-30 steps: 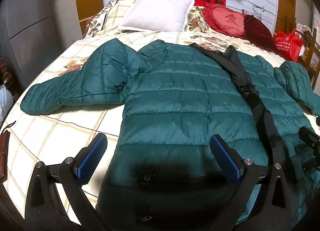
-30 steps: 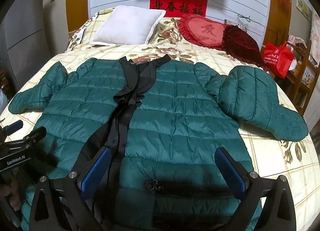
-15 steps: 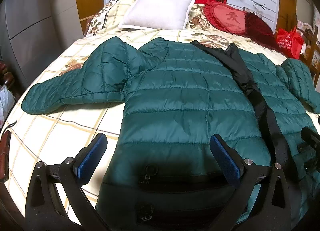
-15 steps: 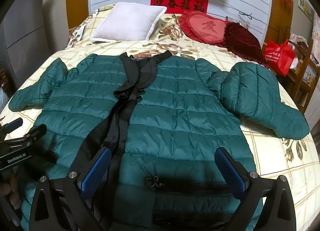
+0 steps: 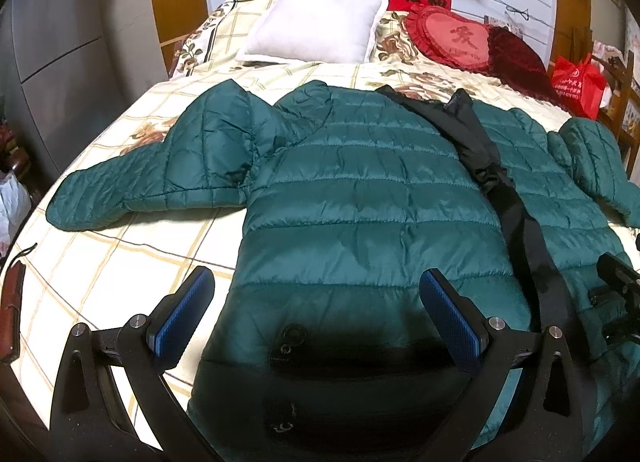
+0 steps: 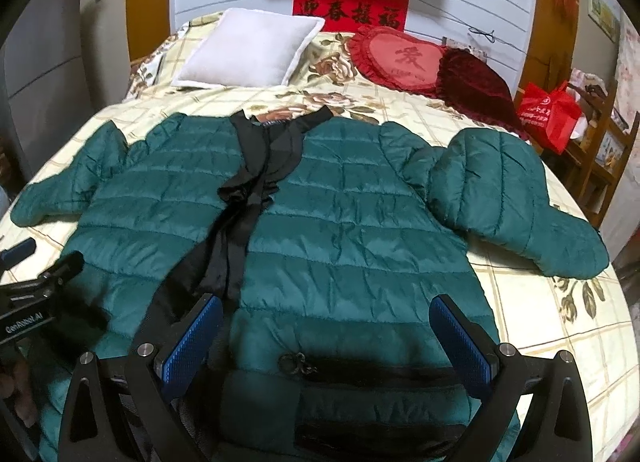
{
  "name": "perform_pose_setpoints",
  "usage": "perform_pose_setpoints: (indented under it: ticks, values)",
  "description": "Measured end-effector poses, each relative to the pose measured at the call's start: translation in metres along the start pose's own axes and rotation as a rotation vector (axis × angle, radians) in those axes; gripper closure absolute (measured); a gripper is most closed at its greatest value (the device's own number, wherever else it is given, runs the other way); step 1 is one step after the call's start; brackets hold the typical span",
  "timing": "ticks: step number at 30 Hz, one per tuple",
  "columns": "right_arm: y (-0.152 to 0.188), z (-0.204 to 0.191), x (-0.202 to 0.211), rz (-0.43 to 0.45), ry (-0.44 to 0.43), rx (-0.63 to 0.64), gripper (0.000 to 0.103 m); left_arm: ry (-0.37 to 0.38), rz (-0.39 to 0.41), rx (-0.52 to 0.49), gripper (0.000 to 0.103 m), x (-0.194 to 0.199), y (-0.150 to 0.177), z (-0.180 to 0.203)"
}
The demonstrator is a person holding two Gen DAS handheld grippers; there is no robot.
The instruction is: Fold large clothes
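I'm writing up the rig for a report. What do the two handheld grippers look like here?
Both match: the left gripper and right gripper each have two black angular fingers with silver pivot bolts, tipped with blue textured pads. In the right wrist view the left unit's black body carries white "GenRobot.AI" lettering. No cables or sleeves are visible.

Bare bedspread (image 5: pixel 132 262) lies open left of the green jacket (image 5: pixel 360 198) and right of it too; pillows (image 6: pixel 252 50) crowd the headboard end, red bag (image 6: pixel 550 114) flanks the right.
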State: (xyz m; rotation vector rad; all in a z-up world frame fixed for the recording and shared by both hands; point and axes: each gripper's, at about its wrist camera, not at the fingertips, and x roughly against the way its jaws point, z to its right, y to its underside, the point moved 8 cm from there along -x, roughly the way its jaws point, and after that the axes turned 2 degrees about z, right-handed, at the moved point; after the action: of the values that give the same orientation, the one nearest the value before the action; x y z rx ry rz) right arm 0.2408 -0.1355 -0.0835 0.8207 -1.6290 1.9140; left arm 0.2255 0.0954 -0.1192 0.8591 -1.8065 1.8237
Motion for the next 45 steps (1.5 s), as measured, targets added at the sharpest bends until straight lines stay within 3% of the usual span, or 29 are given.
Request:
perform_pose_setpoints:
  ticks: [45]
  values:
    - [-0.0023, 0.0057, 0.0014, 0.018, 0.003, -0.03, 0.0, -0.003, -0.026, 0.017, 0.0, -0.0065, 0.003, -0.0079]
